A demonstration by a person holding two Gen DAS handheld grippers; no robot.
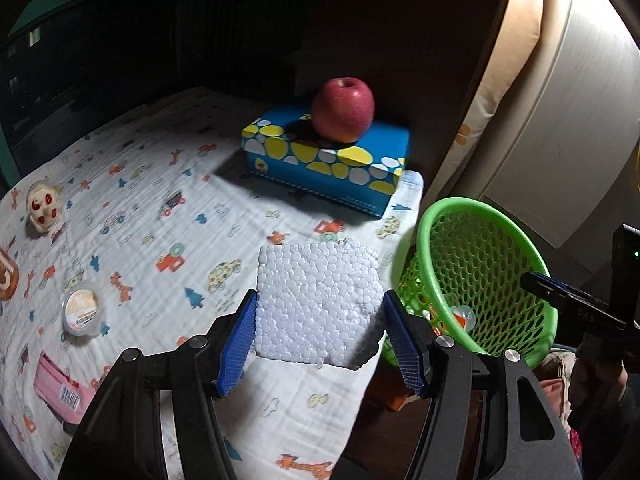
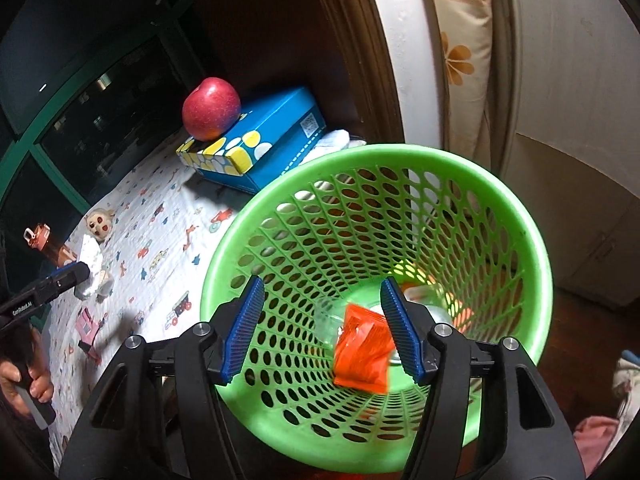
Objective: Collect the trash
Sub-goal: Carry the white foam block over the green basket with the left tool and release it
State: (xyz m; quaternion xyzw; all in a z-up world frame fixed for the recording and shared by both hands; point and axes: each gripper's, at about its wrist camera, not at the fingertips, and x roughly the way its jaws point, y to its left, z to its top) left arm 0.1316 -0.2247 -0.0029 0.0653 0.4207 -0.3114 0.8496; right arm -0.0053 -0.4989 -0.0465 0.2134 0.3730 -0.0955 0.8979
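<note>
While the left gripper (image 1: 320, 320) clamps a white foam slab (image 1: 316, 304) between its blue pads above the printed cloth (image 1: 160, 184), the right gripper (image 2: 322, 320) hangs spread wide over the green basket (image 2: 520, 216), touching nothing. An orange packet (image 2: 362, 350) sits inside the basket with other scraps. Farther back, a red apple (image 1: 343, 109) rests on a blue tissue box (image 1: 324, 160)
</note>
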